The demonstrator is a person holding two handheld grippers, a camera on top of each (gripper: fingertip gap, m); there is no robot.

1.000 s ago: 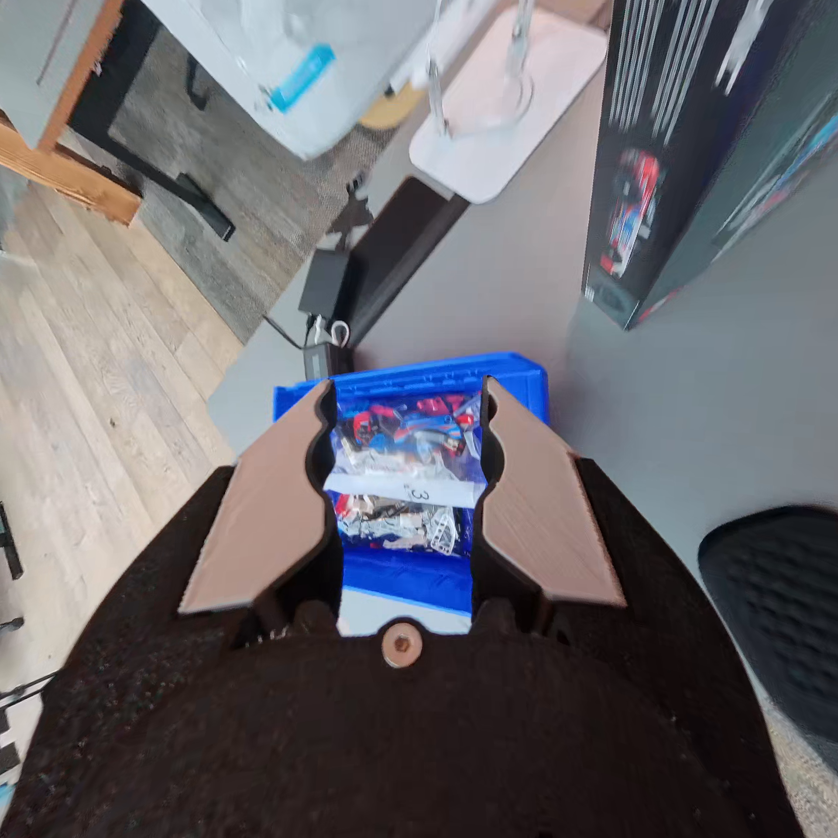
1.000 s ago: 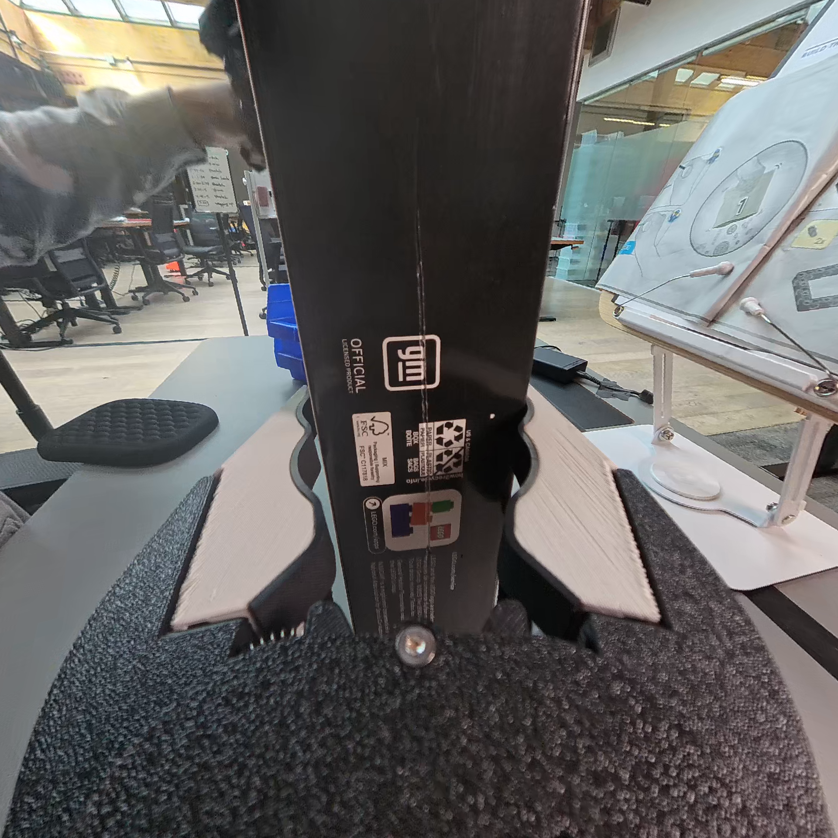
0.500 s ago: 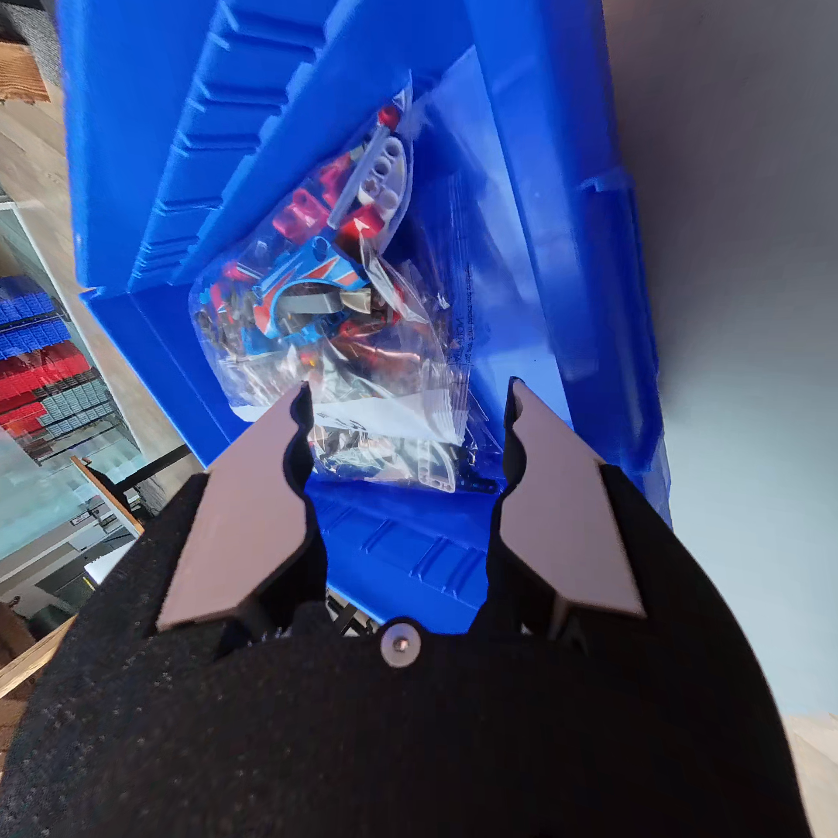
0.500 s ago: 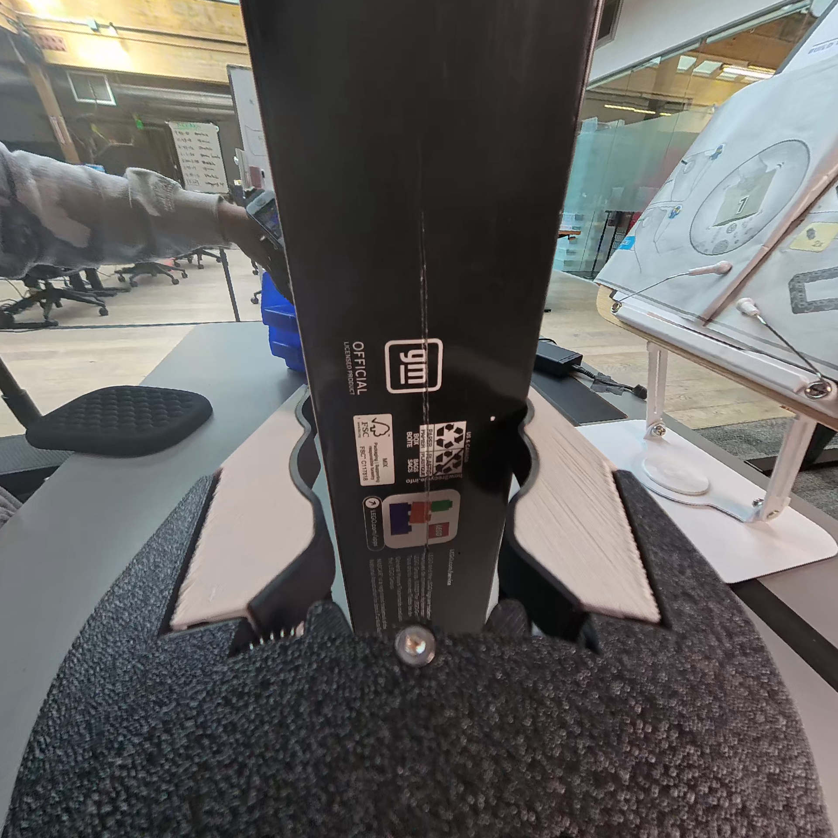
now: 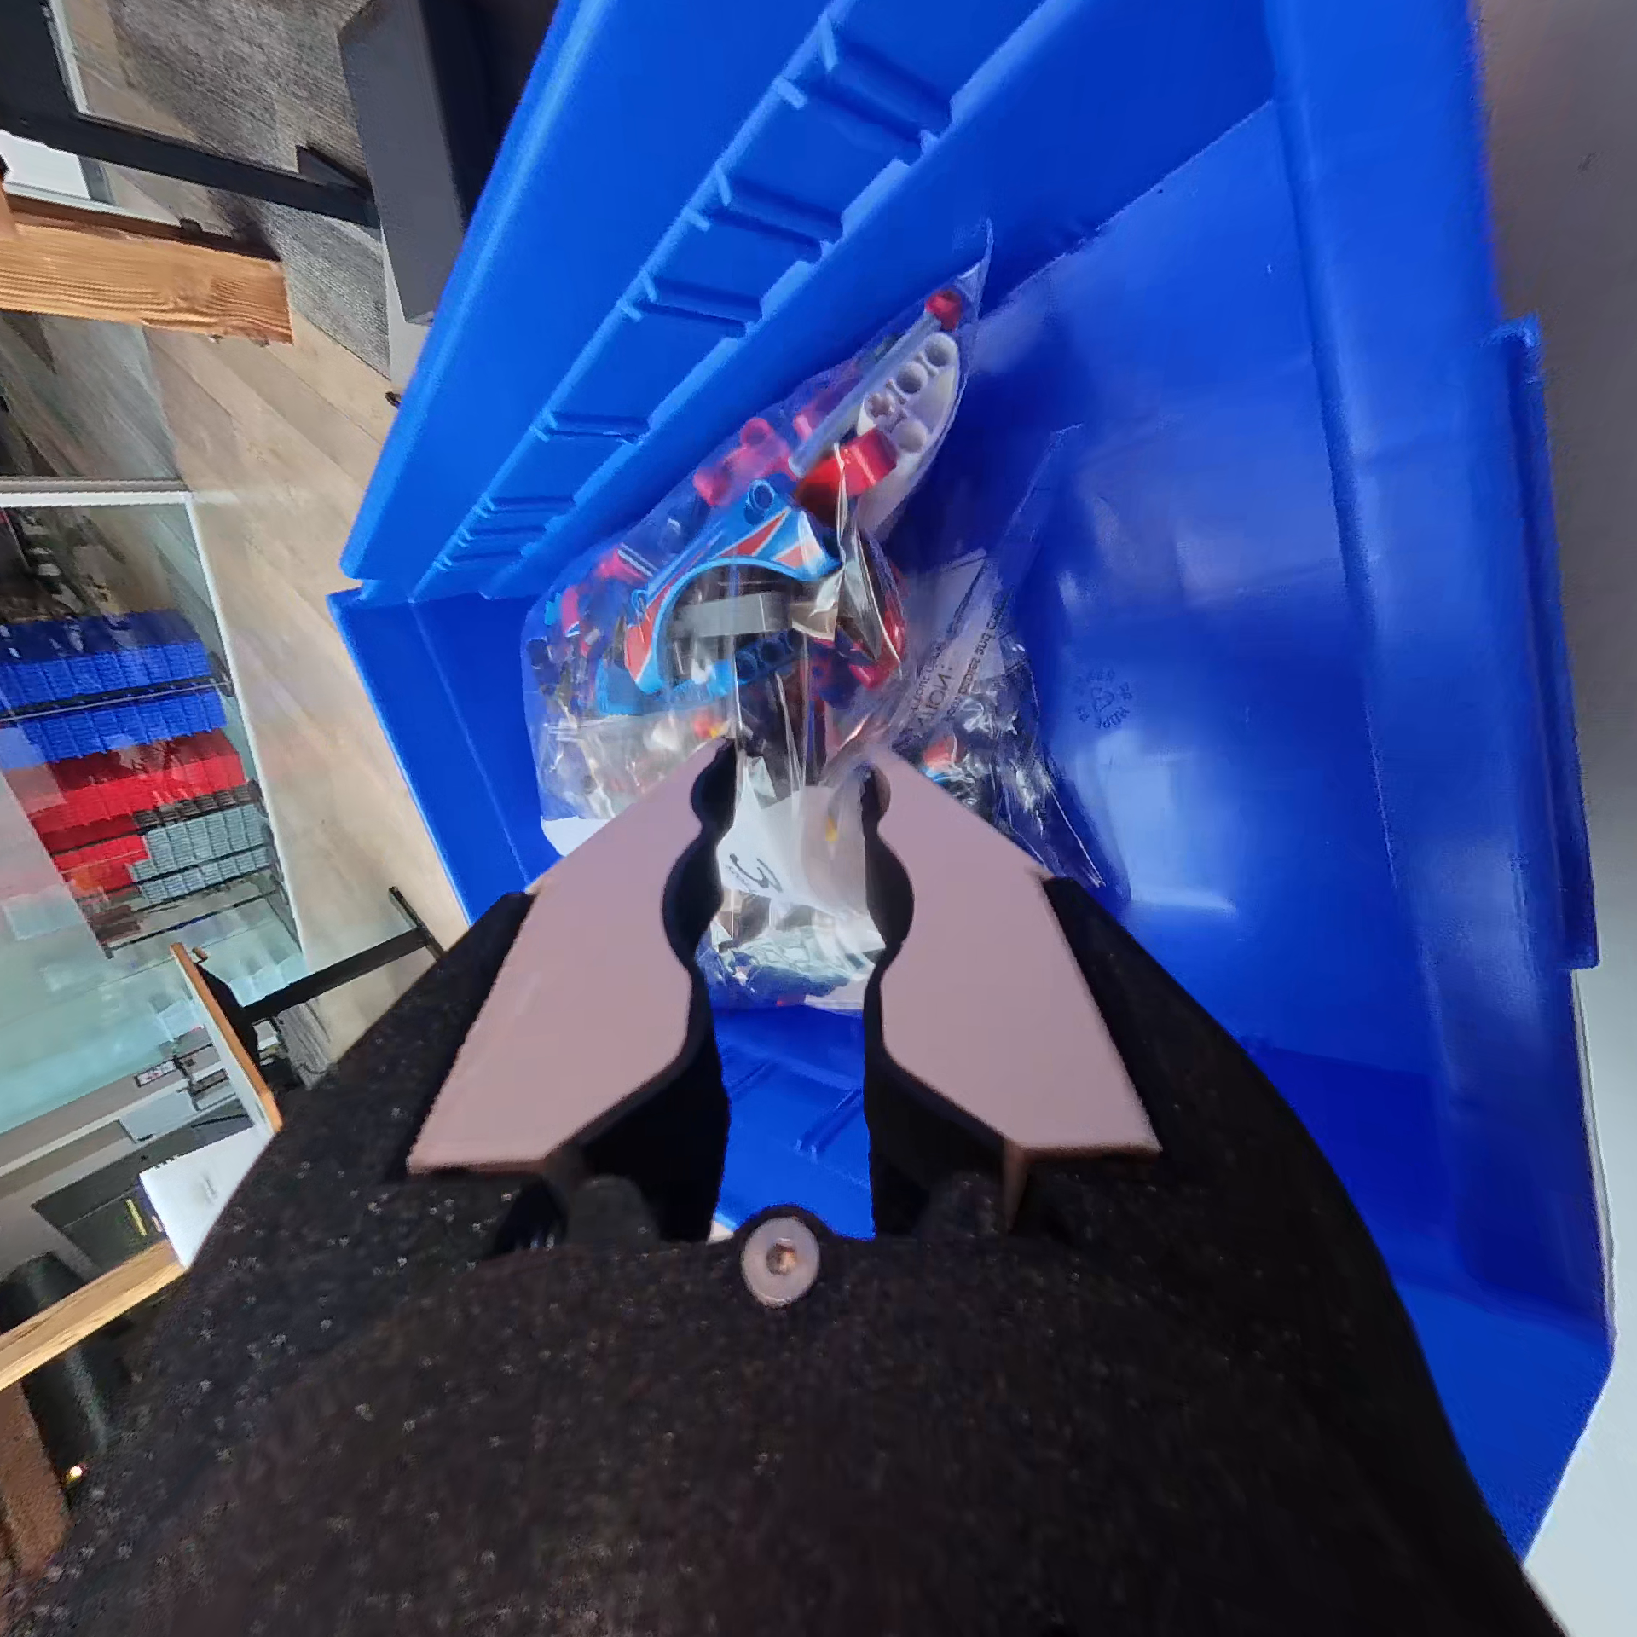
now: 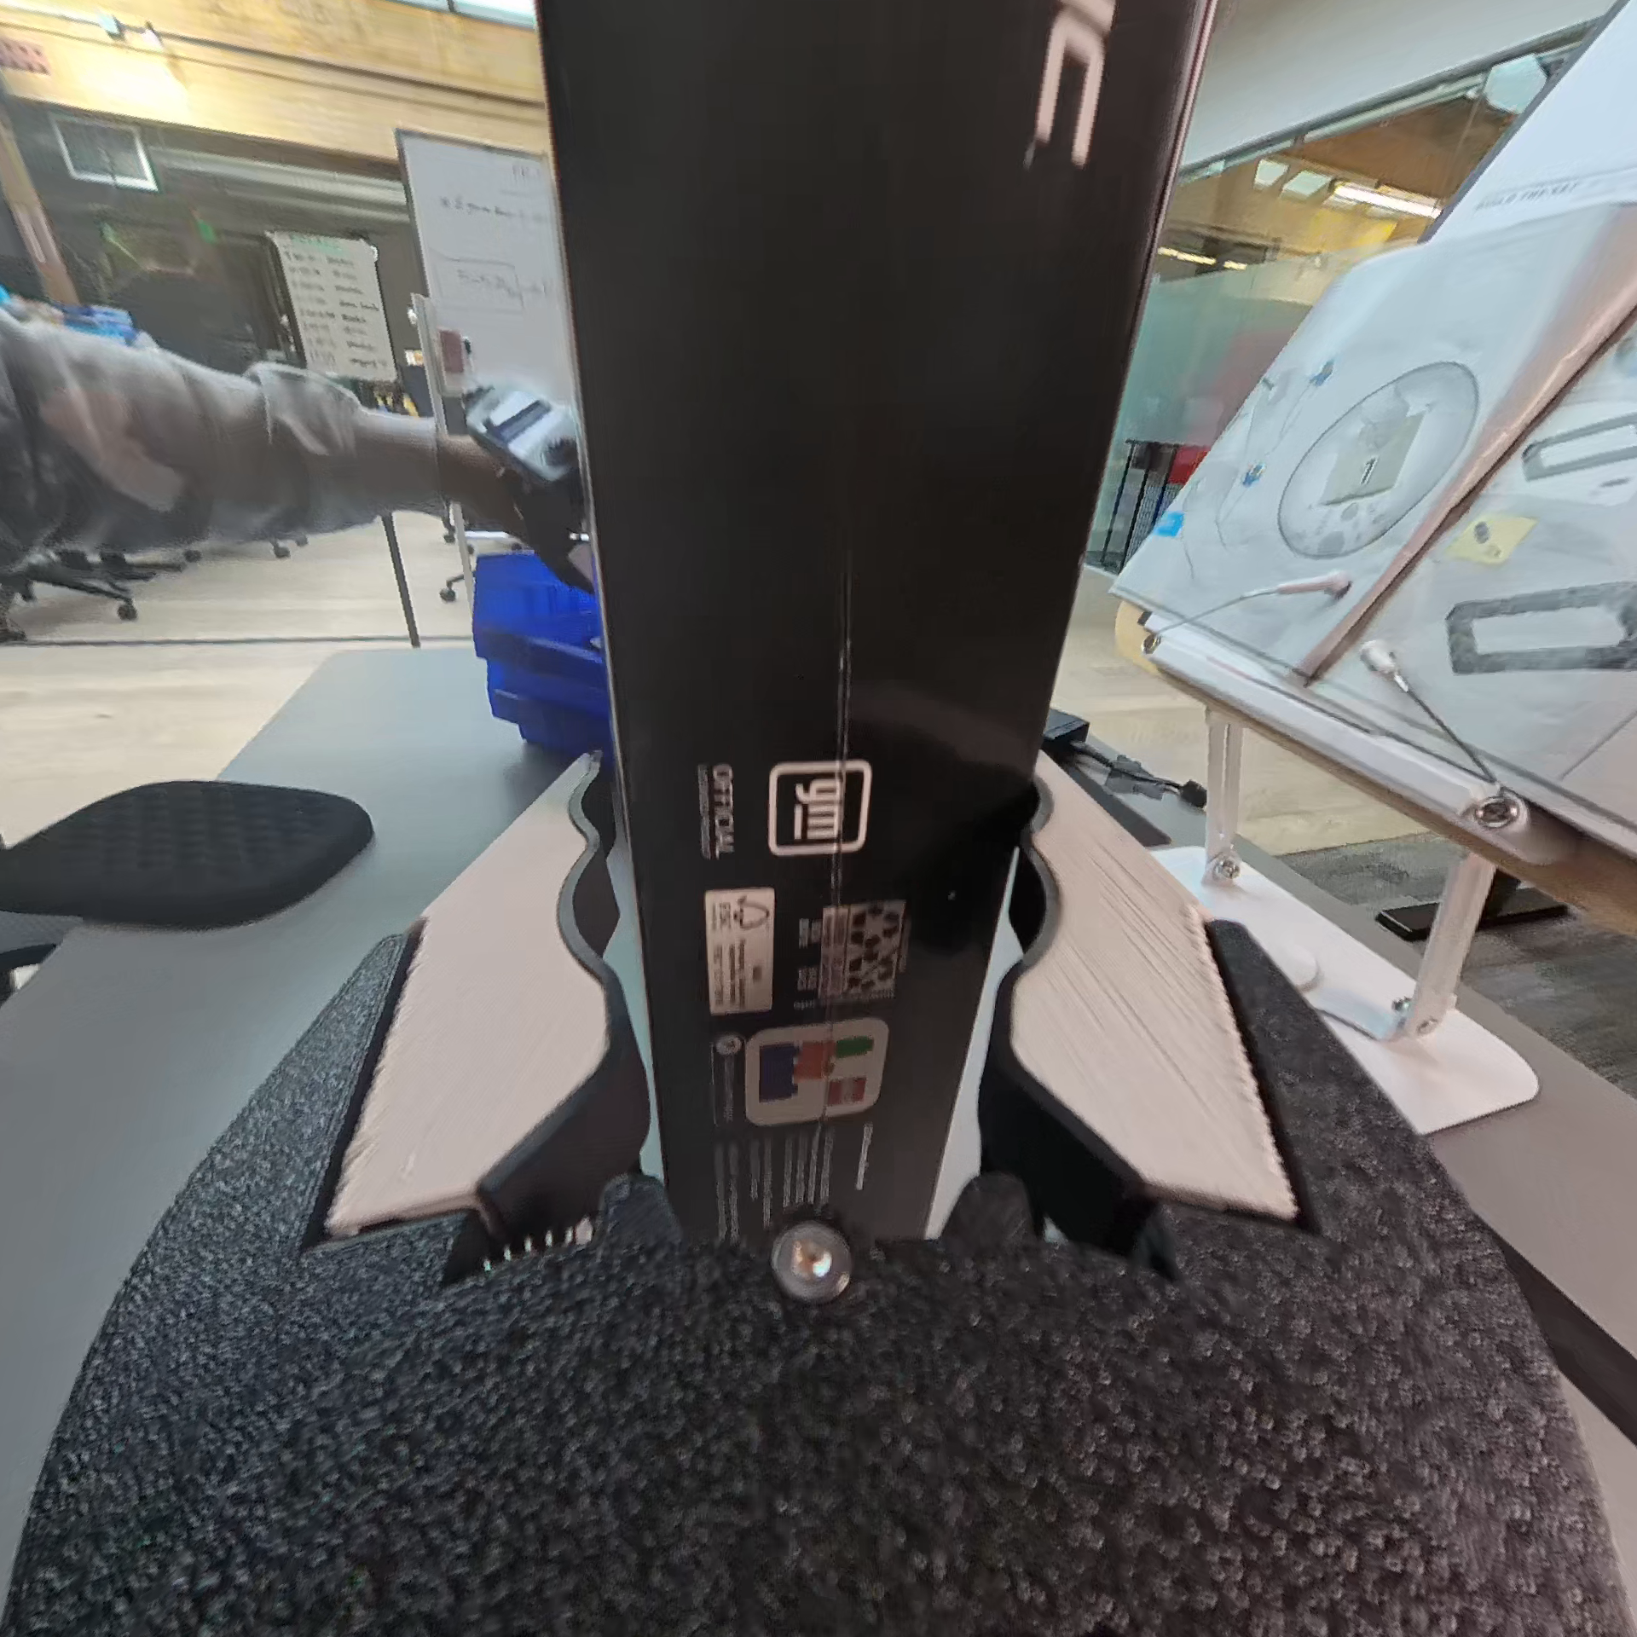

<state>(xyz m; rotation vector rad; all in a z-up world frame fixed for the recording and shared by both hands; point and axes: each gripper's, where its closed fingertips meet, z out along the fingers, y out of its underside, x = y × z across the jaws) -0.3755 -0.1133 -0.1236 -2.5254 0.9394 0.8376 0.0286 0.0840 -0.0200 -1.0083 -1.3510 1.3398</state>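
Observation:
In the left wrist view my left gripper [image 5: 797,771] is inside a blue plastic bin [image 5: 1258,549], with its jaws closed in on a clear plastic bag of red, blue and white toy building parts [image 5: 753,602]. The bag lies against the bin's ribbed wall. In the right wrist view my right gripper [image 6: 815,788] is shut on the narrow side of a tall black cardboard box [image 6: 841,425] that stands upright on the grey table [image 6: 266,930]. The same blue bin [image 6: 531,647] shows behind the box, with the left gripper [image 6: 531,461] and a person's sleeved arm [image 6: 221,452] above it.
A white stand [image 6: 1346,1036] holds an open instruction booklet [image 6: 1382,496] at the right. A black mesh pad [image 6: 177,850] lies at the table's left edge. A black power adapter and cable [image 6: 1107,753] lie behind the box. Racks of blue and red bins [image 5: 115,726] stand on the far floor. My hands' fingertips stand some 45 cm from each other.
My left gripper dropped into the blue bin and narrowed its jaws onto the bag of parts. My right gripper kept its hold on the black box, shifting only slightly.

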